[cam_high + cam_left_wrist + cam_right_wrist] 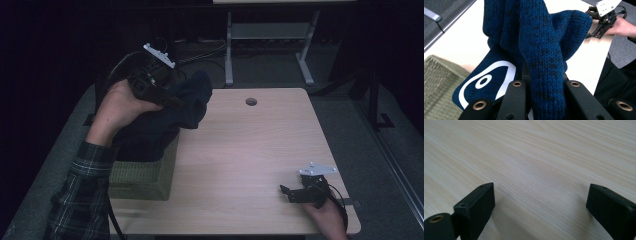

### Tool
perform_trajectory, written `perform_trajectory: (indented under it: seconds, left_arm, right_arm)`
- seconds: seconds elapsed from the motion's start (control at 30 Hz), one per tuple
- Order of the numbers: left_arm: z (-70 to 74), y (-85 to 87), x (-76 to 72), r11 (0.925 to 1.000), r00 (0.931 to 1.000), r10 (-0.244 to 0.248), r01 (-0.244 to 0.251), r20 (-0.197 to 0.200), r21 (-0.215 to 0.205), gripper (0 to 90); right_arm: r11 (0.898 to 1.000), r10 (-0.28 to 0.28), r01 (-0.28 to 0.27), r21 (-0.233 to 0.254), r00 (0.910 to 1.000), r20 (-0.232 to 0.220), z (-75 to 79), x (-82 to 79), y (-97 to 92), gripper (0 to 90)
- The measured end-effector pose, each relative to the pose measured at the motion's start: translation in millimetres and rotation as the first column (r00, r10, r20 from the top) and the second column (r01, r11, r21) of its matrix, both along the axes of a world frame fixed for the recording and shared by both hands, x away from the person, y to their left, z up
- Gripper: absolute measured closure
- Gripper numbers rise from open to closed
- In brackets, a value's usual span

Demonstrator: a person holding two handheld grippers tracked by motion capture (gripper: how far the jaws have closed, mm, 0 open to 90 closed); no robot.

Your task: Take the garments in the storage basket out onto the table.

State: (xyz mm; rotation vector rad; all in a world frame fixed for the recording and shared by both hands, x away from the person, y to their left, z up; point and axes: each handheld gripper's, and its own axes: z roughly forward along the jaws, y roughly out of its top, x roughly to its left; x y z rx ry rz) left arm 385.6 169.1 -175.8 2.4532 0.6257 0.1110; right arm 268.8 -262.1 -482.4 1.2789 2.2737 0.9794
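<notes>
A pale wood-grain table (260, 150) stands in a dark room. My left gripper (546, 85) pinches a fold of a dark blue knitted garment (541, 37), lifted above the olive woven basket (145, 175) at the table's left edge. It bears a white oval emblem (486, 80); I can read no lettering. The cloth drapes from the jaws down into the basket. My right gripper (540, 202) rests near the table's right corner, jaws spread over bare wood.
</notes>
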Motion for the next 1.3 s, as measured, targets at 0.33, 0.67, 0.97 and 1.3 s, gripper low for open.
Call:
perform_trajectory:
  seconds: [0.33, 0.67, 0.97, 1.3]
  left_arm:
    - [3.6, -30.0, 4.5, 0.9987, 0.9988, -0.049, 0.049, 0.01, -0.013, 78.3]
    - [-4.6, -63.5, 8.8, 0.996, 0.9966, -0.083, 0.083, 0.006, -0.032, 78.3]
    - [-14.5, -97.3, 6.1, 0.9889, 0.9901, -0.14, 0.14, 0.0, -0.05, 78.2]
    - [-32.5, -131.8, 3.4, 0.9836, 0.9843, -0.176, 0.176, -0.006, -0.038, 78.0]
  right_arm:
    - [1.0, 0.0, 0.0, 0.003, 1.0, -0.002, 0.1, -0.1, 0.1, 8.0]
    - [1.0, -0.002, 0.002, 0.001, 1.0, -0.002, 0.2, -0.2, 0.2, 8.0]
    - [1.0, -0.002, 0.002, 0.0, 1.0, 0.0, 0.2, -0.1, 0.1, 8.0]
    - [1.0, -0.003, 0.003, 0.0, 1.0, -0.001, 0.3, -0.2, 0.1, 8.0]
